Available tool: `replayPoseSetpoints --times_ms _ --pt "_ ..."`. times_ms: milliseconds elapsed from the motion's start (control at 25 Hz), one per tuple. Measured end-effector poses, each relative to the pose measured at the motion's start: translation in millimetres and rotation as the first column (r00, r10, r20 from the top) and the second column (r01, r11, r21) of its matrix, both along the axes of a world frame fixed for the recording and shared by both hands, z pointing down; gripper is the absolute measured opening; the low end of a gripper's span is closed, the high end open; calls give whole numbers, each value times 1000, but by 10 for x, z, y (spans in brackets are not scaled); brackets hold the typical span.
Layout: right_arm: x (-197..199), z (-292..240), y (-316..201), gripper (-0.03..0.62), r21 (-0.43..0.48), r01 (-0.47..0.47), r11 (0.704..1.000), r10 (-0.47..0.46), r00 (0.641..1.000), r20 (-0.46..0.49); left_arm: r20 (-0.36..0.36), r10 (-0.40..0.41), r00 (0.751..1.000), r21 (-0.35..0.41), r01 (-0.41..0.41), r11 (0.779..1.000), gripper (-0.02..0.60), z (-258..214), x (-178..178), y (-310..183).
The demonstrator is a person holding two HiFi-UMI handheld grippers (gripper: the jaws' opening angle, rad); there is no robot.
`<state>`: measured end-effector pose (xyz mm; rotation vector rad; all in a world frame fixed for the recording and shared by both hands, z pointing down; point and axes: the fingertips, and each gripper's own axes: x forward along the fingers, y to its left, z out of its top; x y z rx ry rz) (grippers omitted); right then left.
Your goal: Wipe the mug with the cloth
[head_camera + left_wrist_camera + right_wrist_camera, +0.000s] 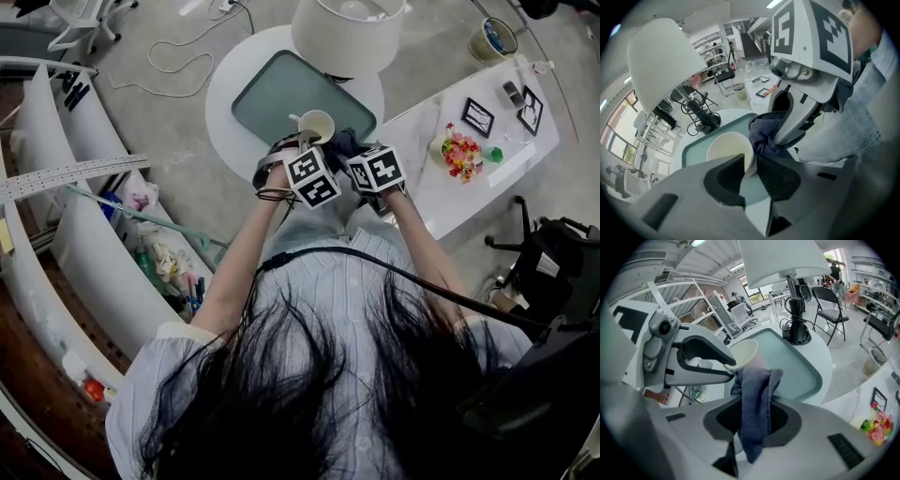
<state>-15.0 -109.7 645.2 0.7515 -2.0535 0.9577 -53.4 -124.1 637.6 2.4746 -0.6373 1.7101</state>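
Observation:
A cream mug (316,125) is held above the teal tray (281,89) on the round white table. My left gripper (750,161) is shut on the mug (725,147), its jaws pinching the near wall at the rim. My right gripper (752,416) is shut on a dark blue cloth (755,397), which hangs bunched between its jaws. The cloth (763,132) touches the mug's outer side just beside the left jaws. In the right gripper view the left gripper (727,365) clamps the rim of the mug (744,351). The mug's lower part is hidden.
A lamp with a big white shade (347,33) stands at the tray's far edge, its black base (799,333) on the table. A white side table (441,202) at right carries picture frames and flowers (459,150). White shelves (94,234) curve along the left; a black chair (553,262) is at right.

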Motion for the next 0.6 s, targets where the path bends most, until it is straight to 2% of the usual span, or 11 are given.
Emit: replayPoseSetpoints --times_ms 40,200,360,480,600 --pt "-5 -1 2 94 -1 -3 1000 3 1000 2 15 12 1000 13 -12 1000 84 5 -14 -17" --pt "-25 1 2 94 1 -3 1000 3 1000 15 43 69 997 3 -69 998 72 10 10 -14" --pt "-18 -3 -13 94 3 1 1000 -1 1000 16 98 200 975 -14 -199 980 48 28 16 19" --pt "15 -6 -21 94 -3 -2 1000 2 1000 0 135 312 940 -46 -309 950 45 27 -29 58" --pt "2 -15 -25 94 3 24 1000 -24 1000 -2 189 439 878 -56 -437 898 45 17 -93 98"
